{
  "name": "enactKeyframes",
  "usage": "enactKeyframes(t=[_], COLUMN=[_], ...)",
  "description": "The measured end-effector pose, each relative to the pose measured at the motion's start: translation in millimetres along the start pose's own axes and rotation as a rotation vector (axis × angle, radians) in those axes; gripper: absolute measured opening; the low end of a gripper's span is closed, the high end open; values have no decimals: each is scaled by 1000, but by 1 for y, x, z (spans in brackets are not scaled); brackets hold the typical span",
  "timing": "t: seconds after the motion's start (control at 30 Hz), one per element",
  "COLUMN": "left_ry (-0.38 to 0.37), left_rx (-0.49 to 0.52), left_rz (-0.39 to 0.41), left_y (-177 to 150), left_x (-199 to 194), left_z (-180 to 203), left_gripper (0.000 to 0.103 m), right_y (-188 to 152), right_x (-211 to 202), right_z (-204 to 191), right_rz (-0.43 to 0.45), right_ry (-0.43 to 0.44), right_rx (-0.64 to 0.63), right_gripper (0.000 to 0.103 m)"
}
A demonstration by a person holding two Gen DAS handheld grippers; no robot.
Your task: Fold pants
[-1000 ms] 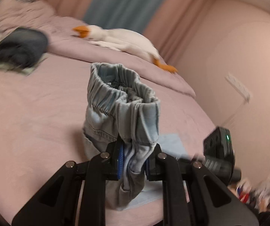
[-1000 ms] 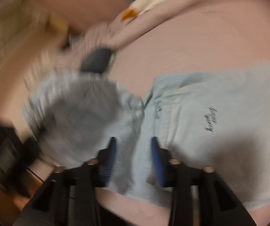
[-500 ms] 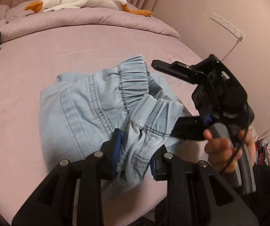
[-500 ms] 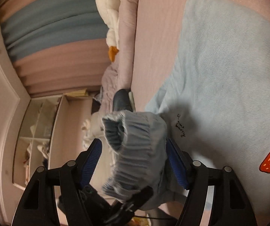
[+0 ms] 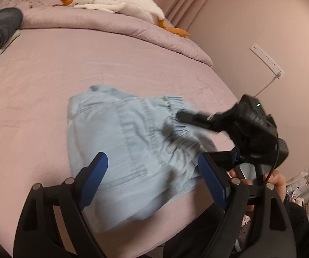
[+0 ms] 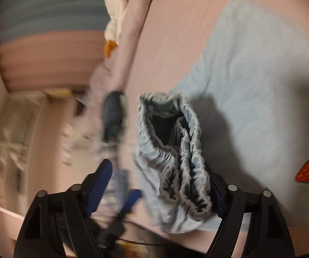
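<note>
The pants are lying in a soft, bunched pile on the pink bed, close to the near edge, and they are sitting partly on top of a light blue cloth with a little strawberry on it. The left hand-held gripper is hanging just over the pants with its two blue fingers spread wide apart, and it is holding nothing. The right hand-held gripper is also spread wide, and the stretchy waistband is bunching up between its fingers and leaning on one of them, but the fingers are not squeezing it. So both are letting the pants rest, and the fold is looking only partly done, because the waistband is standing up and gaping open, not lying flat. Here is what could be going wrong: the pile is puffy, so the top part could be flopping back open once nothing is pressing on it. The waistband could be catching on the right finger and getting dragged along if that hand-held gripper pulls away fast. The pants are so near the edge of the bed that a bump could be sliding them off. A careless grab could also be pinching the blue cloth underneath.
</note>
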State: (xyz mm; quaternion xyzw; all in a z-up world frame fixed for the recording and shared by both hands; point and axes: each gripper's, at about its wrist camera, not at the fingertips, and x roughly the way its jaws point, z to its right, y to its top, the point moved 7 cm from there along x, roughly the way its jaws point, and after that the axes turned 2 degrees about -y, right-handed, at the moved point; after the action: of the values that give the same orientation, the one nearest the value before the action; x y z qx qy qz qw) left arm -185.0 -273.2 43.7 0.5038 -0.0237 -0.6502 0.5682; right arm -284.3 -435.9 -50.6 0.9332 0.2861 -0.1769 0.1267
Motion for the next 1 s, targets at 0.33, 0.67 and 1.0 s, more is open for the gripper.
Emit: enactKeyframes(t=[0.33, 0.67, 1.0], left_ry=[121, 127, 152], left_rx=[-142, -145, -15], left_rz=[0, -28, -23], left_y=[-16, -15, 22], left_x=[-25, -9, 15], left_z=[-62, -58, -34], left_gripper=[85, 85, 81], right_y=[1, 42, 58], right_x=[-13, -84, -100], right_z=[-15, 31, 67], right_rz=[82, 175, 191], right_ry=[-316, -363, -457], right_rx=[-353, -284, -237], right_gripper=[31, 30, 48])
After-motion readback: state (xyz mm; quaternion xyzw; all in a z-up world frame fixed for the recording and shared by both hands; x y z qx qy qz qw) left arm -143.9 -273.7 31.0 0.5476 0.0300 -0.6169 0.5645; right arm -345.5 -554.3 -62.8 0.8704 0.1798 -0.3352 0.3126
